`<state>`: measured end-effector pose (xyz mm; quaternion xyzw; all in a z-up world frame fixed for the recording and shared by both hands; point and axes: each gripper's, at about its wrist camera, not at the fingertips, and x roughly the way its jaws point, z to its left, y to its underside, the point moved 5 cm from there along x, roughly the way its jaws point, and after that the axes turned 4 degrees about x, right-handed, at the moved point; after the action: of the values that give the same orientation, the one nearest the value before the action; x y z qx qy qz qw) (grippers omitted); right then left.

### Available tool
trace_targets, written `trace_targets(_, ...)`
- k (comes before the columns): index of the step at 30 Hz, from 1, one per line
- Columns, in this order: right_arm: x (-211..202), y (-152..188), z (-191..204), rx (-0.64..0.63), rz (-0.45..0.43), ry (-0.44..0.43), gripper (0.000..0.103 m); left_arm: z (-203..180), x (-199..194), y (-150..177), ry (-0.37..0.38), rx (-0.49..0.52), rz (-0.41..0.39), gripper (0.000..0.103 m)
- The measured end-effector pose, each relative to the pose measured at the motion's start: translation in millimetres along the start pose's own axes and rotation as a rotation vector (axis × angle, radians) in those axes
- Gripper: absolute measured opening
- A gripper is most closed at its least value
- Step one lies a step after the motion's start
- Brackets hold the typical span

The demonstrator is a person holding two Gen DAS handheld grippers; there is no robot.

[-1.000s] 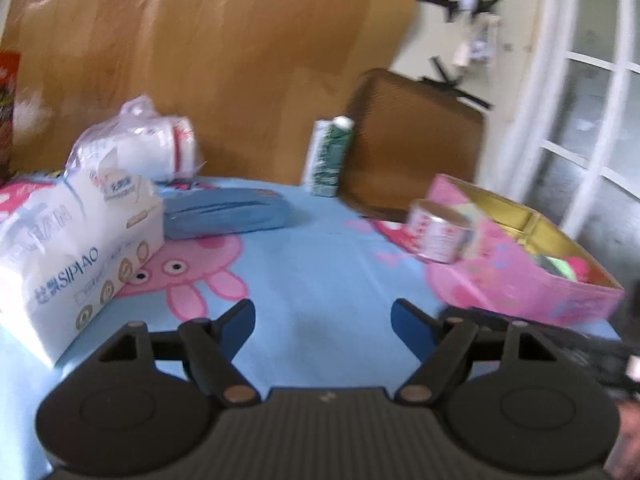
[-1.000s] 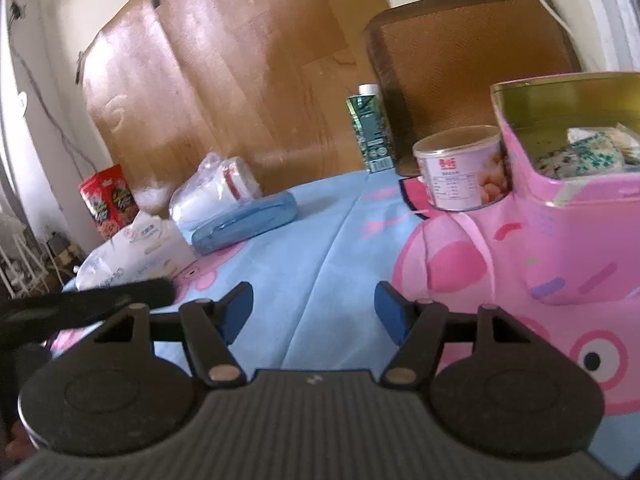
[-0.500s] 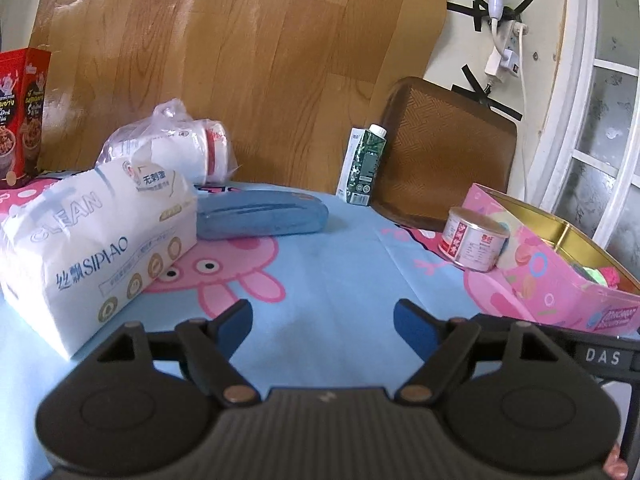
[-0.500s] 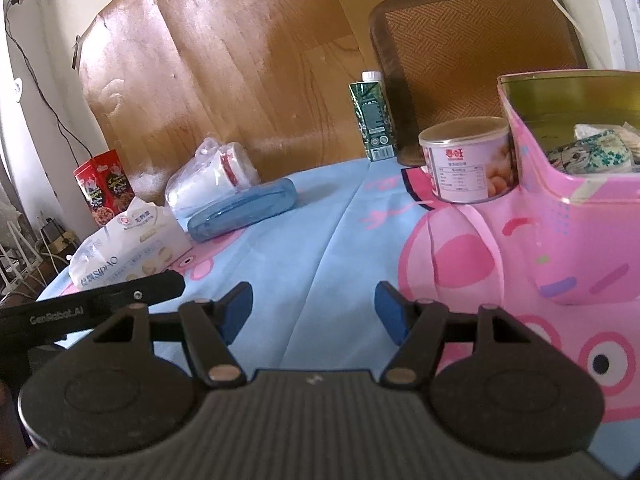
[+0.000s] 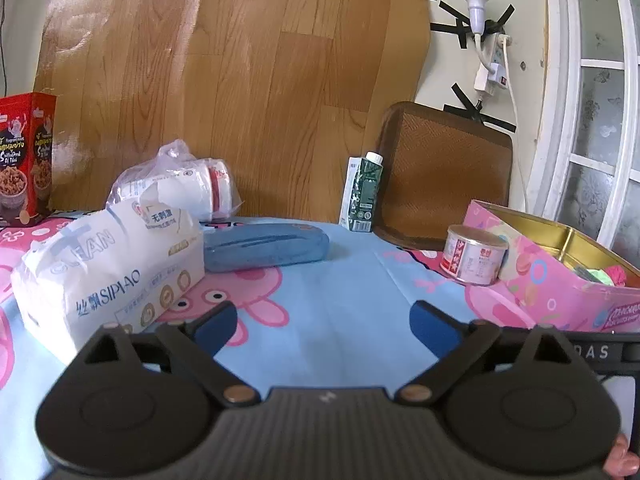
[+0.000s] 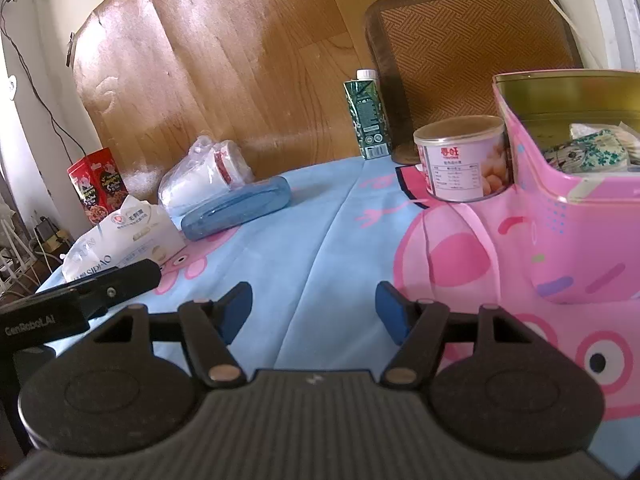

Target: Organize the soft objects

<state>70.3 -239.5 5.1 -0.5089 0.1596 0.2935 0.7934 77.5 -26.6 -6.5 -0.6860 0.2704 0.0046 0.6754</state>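
A white tissue pack [image 5: 108, 264] lies at the left of the blue cartoon tablecloth [image 5: 344, 292], just ahead and left of my open, empty left gripper [image 5: 324, 322]. A blue soft pouch [image 5: 266, 246] lies behind it, and a plastic bag of white rolls [image 5: 180, 190] sits further back. A pink open tin box [image 5: 556, 276] with soft items inside stands at the right. In the right wrist view my right gripper [image 6: 314, 312] is open and empty above the cloth, with the pink box [image 6: 572, 220] close on its right and the tissue pack [image 6: 120, 236] and pouch [image 6: 236, 208] far left.
A small can [image 5: 476, 254] stands by the pink box. A green carton [image 5: 362, 194] and a brown woven chair back [image 5: 444, 172] are at the table's far edge. A red snack box [image 5: 24, 160] stands far left. A wood panel leans behind.
The left wrist view has steadied and turned slightly, so the tissue pack sits more centred. Both grippers stay open and empty. The right gripper has barely moved.
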Motion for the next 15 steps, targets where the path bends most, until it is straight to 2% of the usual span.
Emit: trace_targets(15, -0.2, 0.7, 0.1, -0.004, 0.004, 0.008, 0.070, -0.2, -1.9, -0.1, 0.006, 0.002, -0.016, 0.100)
